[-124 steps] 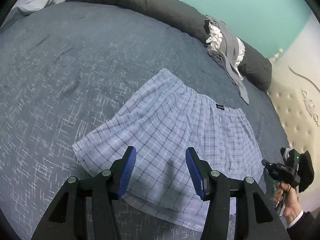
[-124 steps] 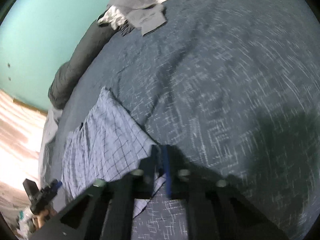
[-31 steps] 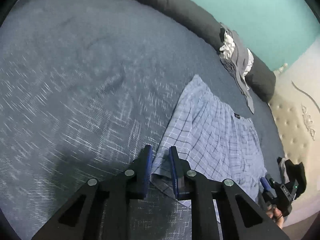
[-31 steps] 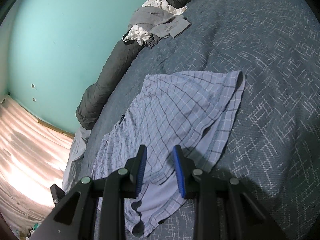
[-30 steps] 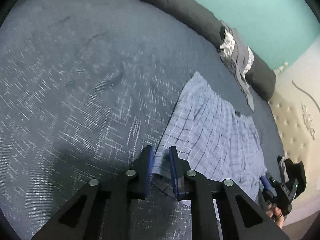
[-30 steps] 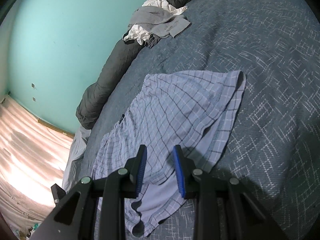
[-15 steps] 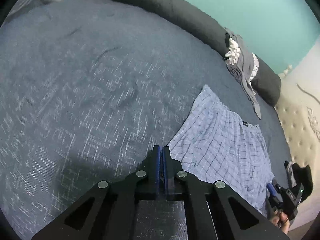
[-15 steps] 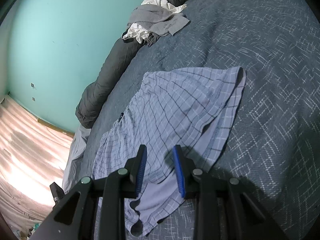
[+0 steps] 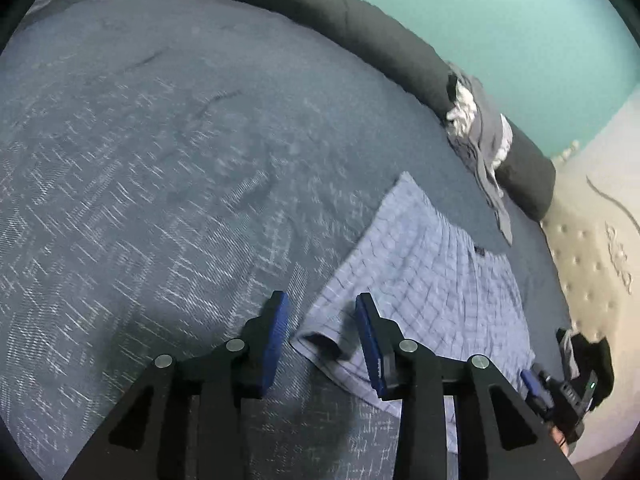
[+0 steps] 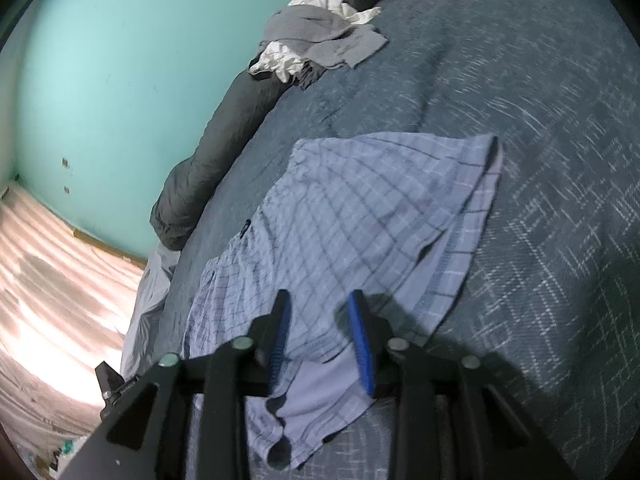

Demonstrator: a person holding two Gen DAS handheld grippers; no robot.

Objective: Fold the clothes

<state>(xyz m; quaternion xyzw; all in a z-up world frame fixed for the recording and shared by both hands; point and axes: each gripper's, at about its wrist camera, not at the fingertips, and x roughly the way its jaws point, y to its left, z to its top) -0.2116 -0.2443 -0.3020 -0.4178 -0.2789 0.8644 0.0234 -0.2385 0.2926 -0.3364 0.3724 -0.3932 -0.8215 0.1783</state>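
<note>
Light blue plaid shorts (image 9: 424, 280) lie on the blue patterned bedspread (image 9: 160, 184), one side folded over the other so two layers show (image 10: 360, 216). My left gripper (image 9: 322, 316) is open just above the near hem corner of the shorts, which sits between the blue pads without being held. My right gripper (image 10: 320, 320) is open too, hovering over the lower half of the shorts with nothing in it. The right gripper (image 9: 564, 392) and a hand show at the far right in the left wrist view.
A heap of grey and white clothes (image 10: 320, 36) rests on the long dark bolster (image 9: 360, 36) along the teal wall. A cream tufted headboard (image 9: 600, 248) borders the bed. A pale sheet (image 10: 152, 280) hangs at the bed's edge.
My left gripper was shut on the hem corner half a second ago and has now opened, letting the shorts drop flat. The right gripper has stayed open and barely moved.
</note>
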